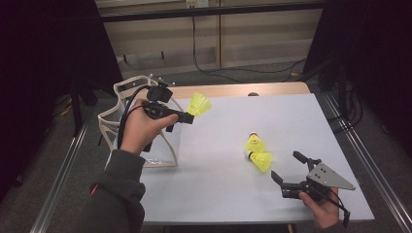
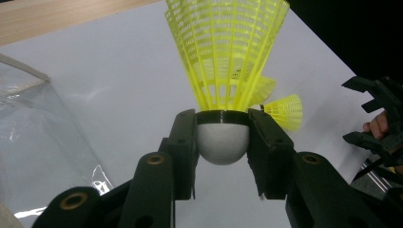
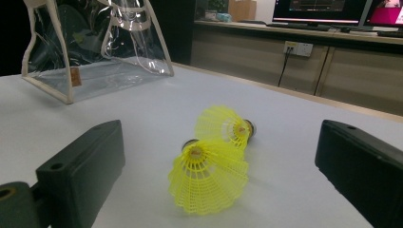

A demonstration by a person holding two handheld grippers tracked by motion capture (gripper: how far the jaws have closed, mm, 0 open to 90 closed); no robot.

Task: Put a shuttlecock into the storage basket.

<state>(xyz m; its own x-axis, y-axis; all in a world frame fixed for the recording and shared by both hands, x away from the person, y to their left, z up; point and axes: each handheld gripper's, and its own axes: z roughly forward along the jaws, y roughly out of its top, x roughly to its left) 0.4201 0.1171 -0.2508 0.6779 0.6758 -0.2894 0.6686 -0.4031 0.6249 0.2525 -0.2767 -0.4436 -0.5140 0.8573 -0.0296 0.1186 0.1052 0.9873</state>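
While held up: left gripper (image 2: 222, 137) clamps the held shuttlecock (image 2: 223, 71) by its white cork, jaws partly closed, pads pressing both sides, yellow skirt pointing away.
Held shuttlecock spot: in the air over the table's (image 1: 228, 170) far left, just beside the clear bag (image 1: 109, 121), skirt toward table centre.
Right gripper (image 1: 286, 167): jaws wide apart, nothing between them, low near the table's right front.
Loose shuttlecocks: near shuttlecock (image 3: 209, 175) and far shuttlecock (image 3: 225, 124) lie on their sides, touching, just ahead of right jaws.
Clear bag: stands upright at left table edge, cream trim, looks see-through.
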